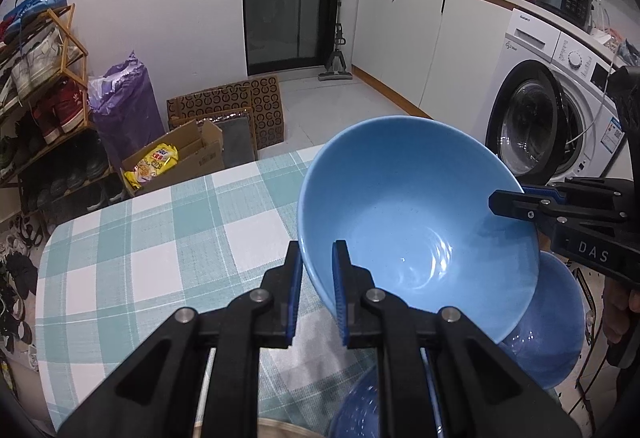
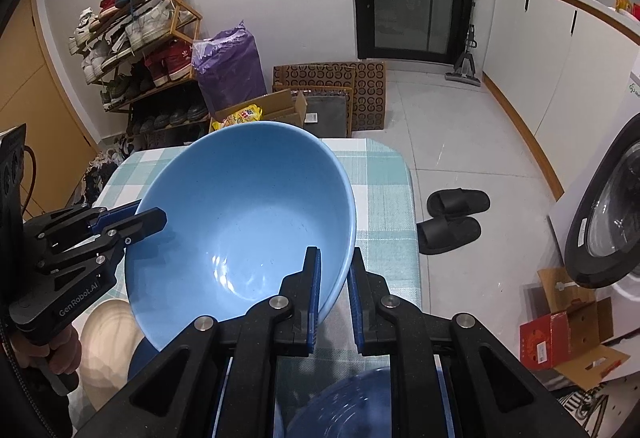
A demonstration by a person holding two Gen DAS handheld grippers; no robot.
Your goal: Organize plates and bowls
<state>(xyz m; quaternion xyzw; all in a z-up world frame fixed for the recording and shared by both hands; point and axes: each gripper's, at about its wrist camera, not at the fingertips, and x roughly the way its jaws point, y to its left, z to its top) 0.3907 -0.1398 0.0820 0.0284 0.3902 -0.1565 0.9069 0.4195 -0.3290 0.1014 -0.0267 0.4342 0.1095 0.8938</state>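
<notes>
In the left wrist view the left gripper (image 1: 317, 292) clamps the light blue bowl (image 1: 416, 222) by its seven-o'clock rim above the checked tabletop (image 1: 152, 238), while in the right wrist view the right gripper (image 2: 335, 302) clamps its five-o'clock rim.

Light blue bowl (image 1: 416, 214) – glossy, smooth glaze; checked tablecloth (image 1: 160, 238) – matt woven cloth; grippers' fingers (image 1: 340, 290) matt black plastic, metal rivets.

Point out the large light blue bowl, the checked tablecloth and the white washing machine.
Large light blue bowl (image 1: 416, 222): left wrist view, inner wall.
Teal and white checked tablecloth (image 1: 160, 238): left wrist view, bare patch left of the bowl.
White washing machine (image 1: 532, 38): left wrist view, detergent drawer panel.
</notes>
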